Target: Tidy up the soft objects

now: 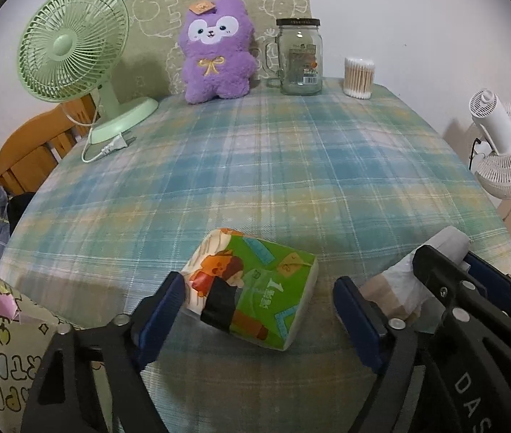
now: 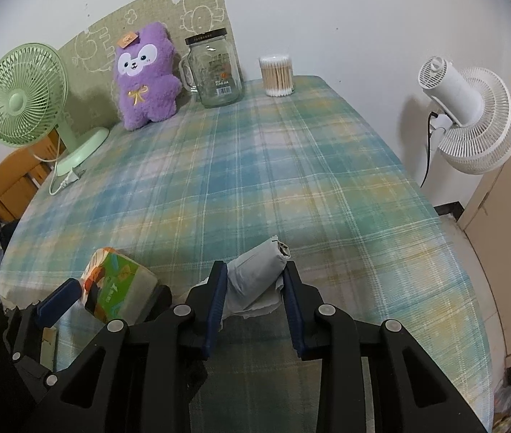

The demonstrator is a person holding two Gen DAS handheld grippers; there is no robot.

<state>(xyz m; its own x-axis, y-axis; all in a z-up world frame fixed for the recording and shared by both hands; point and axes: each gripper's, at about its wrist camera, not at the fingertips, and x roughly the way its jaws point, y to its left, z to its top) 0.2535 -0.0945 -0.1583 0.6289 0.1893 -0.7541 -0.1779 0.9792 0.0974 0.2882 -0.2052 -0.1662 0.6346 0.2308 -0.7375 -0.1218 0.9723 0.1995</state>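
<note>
Right gripper (image 2: 255, 288) jaws around grey bundle (image 2: 255, 274)

A blue-green plaid tablecloth (image 2: 291, 180) is seen. At eleven o'clock, a purple plush toy (image 2: 145, 75) and a pale green fan (image 2: 24, 97) are shown; at three o'clock, a white fan (image 2: 471, 115).

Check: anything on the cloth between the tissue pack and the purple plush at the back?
Nothing. Between the tissue pack and the purple plush there is only bare plaid tablecloth. Both wrist views show it, the left wrist view most clearly.
</note>
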